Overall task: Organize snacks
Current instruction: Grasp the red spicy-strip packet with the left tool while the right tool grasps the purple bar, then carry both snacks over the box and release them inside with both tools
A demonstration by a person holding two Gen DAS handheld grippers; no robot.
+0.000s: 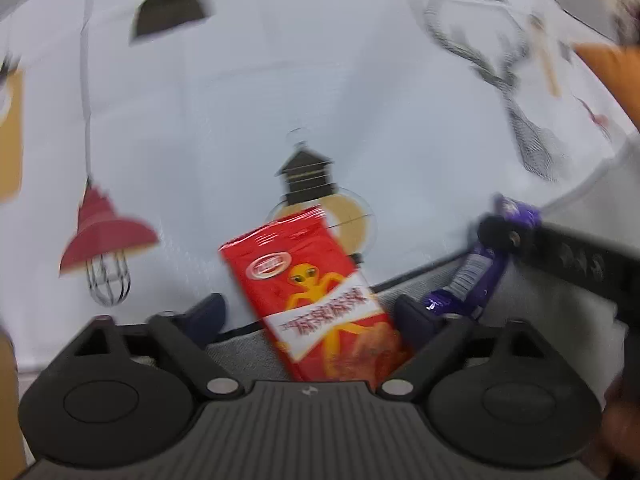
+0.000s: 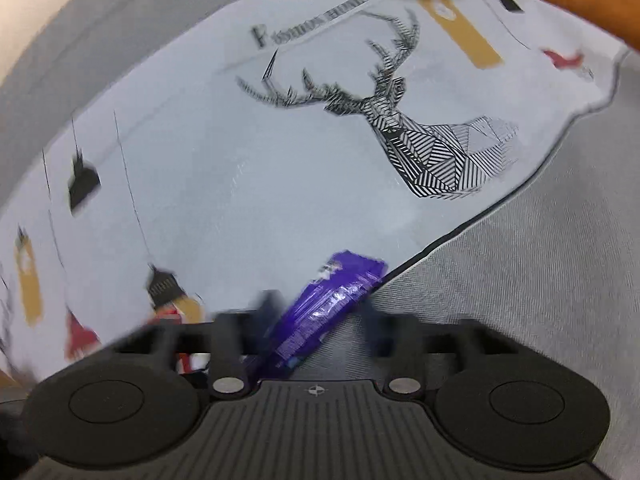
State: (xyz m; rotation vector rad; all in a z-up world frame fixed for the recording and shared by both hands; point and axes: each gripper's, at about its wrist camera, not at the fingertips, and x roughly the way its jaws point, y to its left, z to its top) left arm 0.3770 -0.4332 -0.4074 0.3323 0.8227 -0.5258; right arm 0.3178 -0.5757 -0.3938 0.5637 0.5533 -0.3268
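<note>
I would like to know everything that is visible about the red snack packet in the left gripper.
The red snack packet is a flat, glossy pouch that looks like foil or plastic. It shows an oval logo, a yellow alien-like figure, a white band with red Chinese characters, and a food picture near its lower end. The top edge is a crimped seal. It is tilted, with its top leaning left. It sits between the jaws of the left gripper, above the edge of the printed white tablecloth. Blur hides whether both jaws touch it.

Both wrist views low, near, sharing printed tablecloth [image 1: 280, 80].
</note>
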